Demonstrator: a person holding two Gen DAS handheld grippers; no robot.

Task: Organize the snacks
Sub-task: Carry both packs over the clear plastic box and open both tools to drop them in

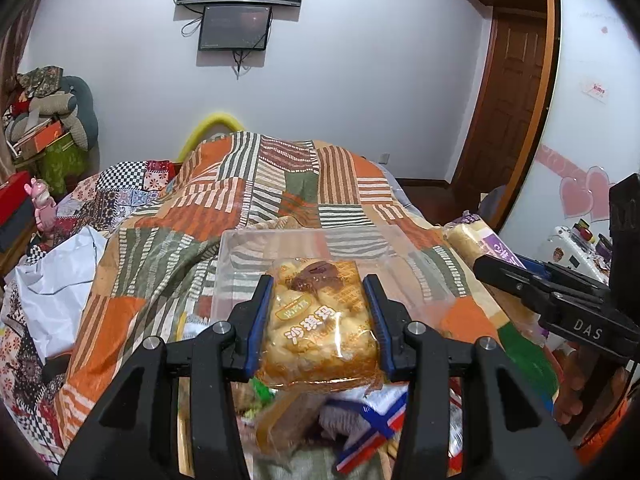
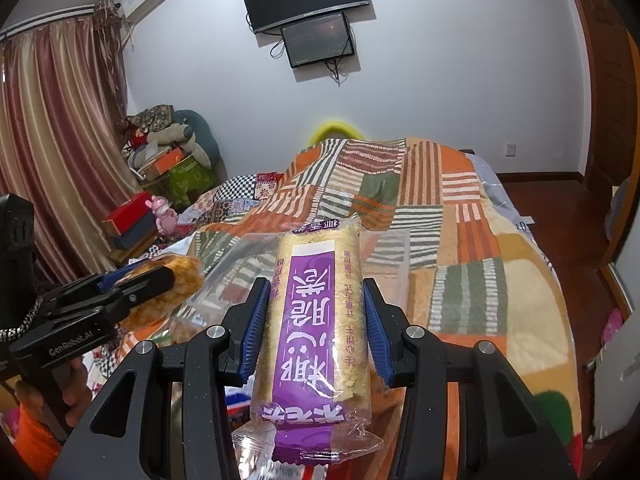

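My left gripper (image 1: 318,290) is shut on a square golden pastry pack (image 1: 320,324) and holds it above the near edge of a clear plastic box (image 1: 256,248) on the bed. My right gripper (image 2: 314,294) is shut on a long purple-labelled snack bar (image 2: 316,320) and holds it above the bed. The box shows faintly behind the bar in the right wrist view (image 2: 236,264). The right gripper with its bar (image 1: 476,240) appears at the right of the left wrist view. The left gripper with its pack (image 2: 176,276) appears at the left of the right wrist view.
A patchwork orange-and-green blanket (image 1: 280,184) covers the bed. Loose snack packets (image 1: 360,420) lie below the left gripper. A white bag (image 1: 60,276) lies at the left. Boxes and cushions (image 2: 168,148) are piled in the far corner by the curtain (image 2: 56,140).
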